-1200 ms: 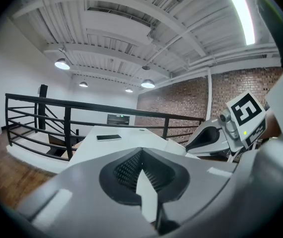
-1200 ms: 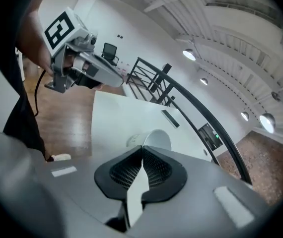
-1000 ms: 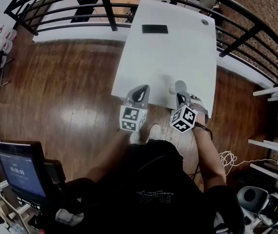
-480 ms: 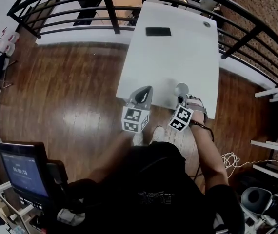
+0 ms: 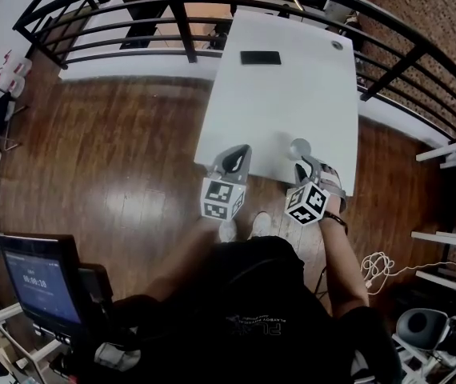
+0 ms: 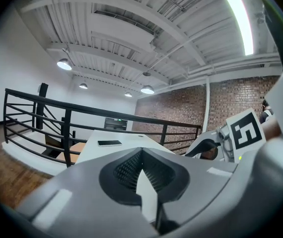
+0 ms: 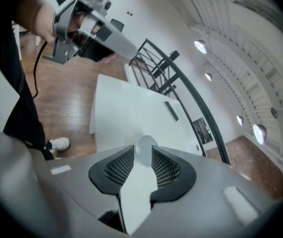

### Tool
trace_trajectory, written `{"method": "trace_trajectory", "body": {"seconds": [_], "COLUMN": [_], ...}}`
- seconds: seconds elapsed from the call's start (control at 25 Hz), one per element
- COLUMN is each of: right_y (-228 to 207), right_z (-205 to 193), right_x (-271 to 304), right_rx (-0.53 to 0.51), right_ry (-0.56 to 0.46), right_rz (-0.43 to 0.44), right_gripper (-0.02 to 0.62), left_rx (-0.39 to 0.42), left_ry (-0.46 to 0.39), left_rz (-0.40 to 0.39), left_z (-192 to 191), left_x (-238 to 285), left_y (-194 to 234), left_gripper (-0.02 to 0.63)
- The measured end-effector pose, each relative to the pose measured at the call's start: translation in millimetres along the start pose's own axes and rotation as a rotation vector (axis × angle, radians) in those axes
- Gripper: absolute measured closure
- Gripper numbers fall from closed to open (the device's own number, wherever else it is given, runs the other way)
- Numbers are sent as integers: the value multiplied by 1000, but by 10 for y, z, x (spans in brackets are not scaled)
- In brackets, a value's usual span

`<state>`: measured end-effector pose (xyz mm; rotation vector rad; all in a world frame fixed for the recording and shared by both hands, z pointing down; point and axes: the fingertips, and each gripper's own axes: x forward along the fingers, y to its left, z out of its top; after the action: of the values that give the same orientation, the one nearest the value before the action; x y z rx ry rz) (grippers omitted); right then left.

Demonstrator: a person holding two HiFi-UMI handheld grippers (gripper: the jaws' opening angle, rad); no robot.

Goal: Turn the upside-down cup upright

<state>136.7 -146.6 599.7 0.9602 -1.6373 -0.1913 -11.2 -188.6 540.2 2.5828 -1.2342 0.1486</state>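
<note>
Cup point(image 5: 299, 147) stands on the white counter point(image 5: 284, 94), toward its near right corner, with its long axis straight up and down. From the head view its top shows as a round grey face; I cannot tell whether that face is the mouth or the base. In the right gripper view it appears as a pale round shape at the pad tips, centred in the gap between them.

Right claw point(image 5: 303, 165) meets the cup from the near side, slanting down toward the far end of the counter. Its jaws are opening. The pads stand apart with the cup at their tips and do not press on it, so the cup is released and rests on the counter by itself.

Left claw point(image 5: 242, 152) hovers over the near edge of the counter, left of the cup and apart from it. It points toward the far end and is close to level. Its jaws are clenched, tips meeting, with nothing between them.

At the far end of the counter lies a dark phone point(image 5: 260, 57), its long side running left to right, well apart from the cup. A black railing point(image 5: 184, 22) runs past the far end and the right side of the counter. Wood floor point(image 5: 116, 158) spreads to the counter's left.
</note>
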Motion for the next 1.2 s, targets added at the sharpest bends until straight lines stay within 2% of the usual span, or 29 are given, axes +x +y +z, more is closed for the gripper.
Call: {"method": "trace_trajectory", "body": {"seconds": [0.16,0.32,0.4,0.48,0.6,0.72,0.92,1.0,1.12,1.2], "right_y": [-91,-177,-206,-218,-226,-223,-219,-197,-153,-69], "right_z": [17,117,132,119,93,13,-119,-142,-57,-91], "right_x": [-300,-682,-846,-983,-1112,-1161,-1243,-1345,-1531,-1675], "right_rx": [301,472,576,682,826,933,991,943,810,790], "right_ry": [-120,-228,-302,-381,-493,-544,-573,-568,-561,-582], "right_rz": [-131,-309,-358,-375,-355,-333,-345,-369,-399,-384], "right_gripper": [517,547,577,581,582,583,583,583,583,583], "left_rx": [33,45,48,46,66,99,131,127,111,112], "left_ry": [-11,-30,-33,-35,-43,-53,-54,-57,-67,-82], "left_rz": [-27,-46,-58,-68,-80,-88,-88,-78,-51,-23], "left_z": [30,103,92,70,79,100,194,171,122,99], "left_x": [-73,-216,-262,-300,-318,-318,-380,-438,-545,-666], "left_y": [-41,-58,-128,-224,-345,-443,-607,-689,-854,-1046], "left_gripper": [611,611,611,611,611,611,611,611,611,611]}}
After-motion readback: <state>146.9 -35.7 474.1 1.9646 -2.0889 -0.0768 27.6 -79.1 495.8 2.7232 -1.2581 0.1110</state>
